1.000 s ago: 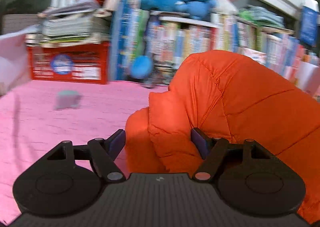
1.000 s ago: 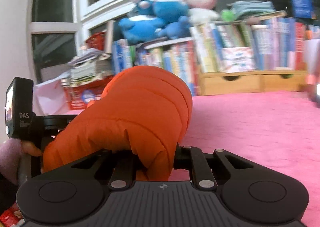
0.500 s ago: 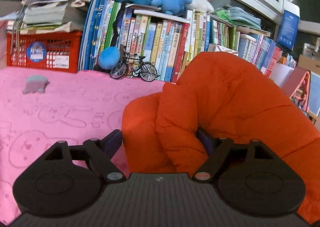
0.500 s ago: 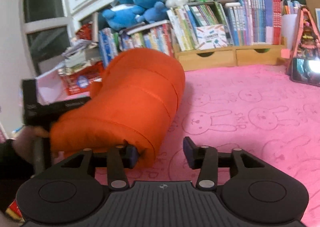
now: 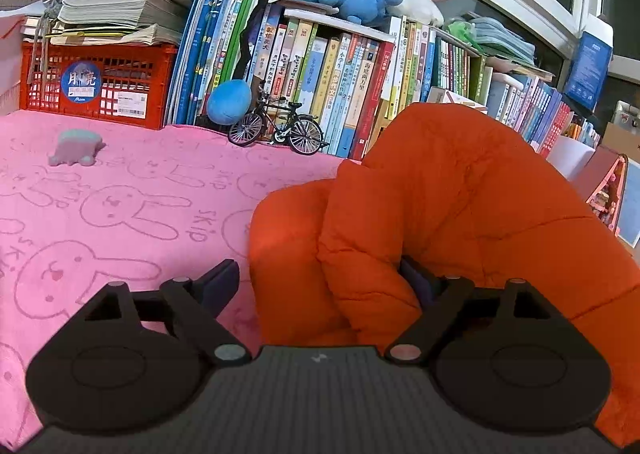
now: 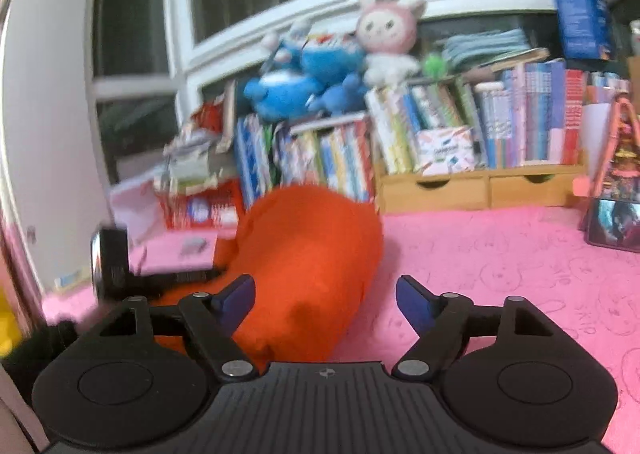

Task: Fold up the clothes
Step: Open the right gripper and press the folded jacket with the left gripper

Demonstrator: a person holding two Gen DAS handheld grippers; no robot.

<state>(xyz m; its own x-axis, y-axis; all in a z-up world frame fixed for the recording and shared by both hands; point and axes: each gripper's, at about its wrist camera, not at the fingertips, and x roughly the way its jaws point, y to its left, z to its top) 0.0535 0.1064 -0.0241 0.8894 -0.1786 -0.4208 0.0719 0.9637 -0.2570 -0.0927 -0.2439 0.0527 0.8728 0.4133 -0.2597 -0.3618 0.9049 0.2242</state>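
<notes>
The right gripper (image 6: 325, 298) has just opened and released the orange puffer jacket (image 6: 308, 262), pulling clear. The left gripper (image 5: 320, 278) has just been widening, its jaws slack around a jacket fold, gripping nothing. The jacket sits bundled on the pink blanket (image 5: 120, 213), before the bookshelf (image 5: 340, 65); this fold looks finished.

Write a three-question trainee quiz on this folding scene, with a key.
1. True or false: the right gripper is clamped on the orange puffer jacket.
2. What stands in front of the books, beside the blue ball? A) model bicycle B) lamp C) mug
3. Fill in: the jacket lies on a ____ blanket printed with rabbits.

Key: 1 false, its jaws stand open, having just been opening, and the jacket lies beyond its fingertips; 2 A; 3 pink.
</notes>
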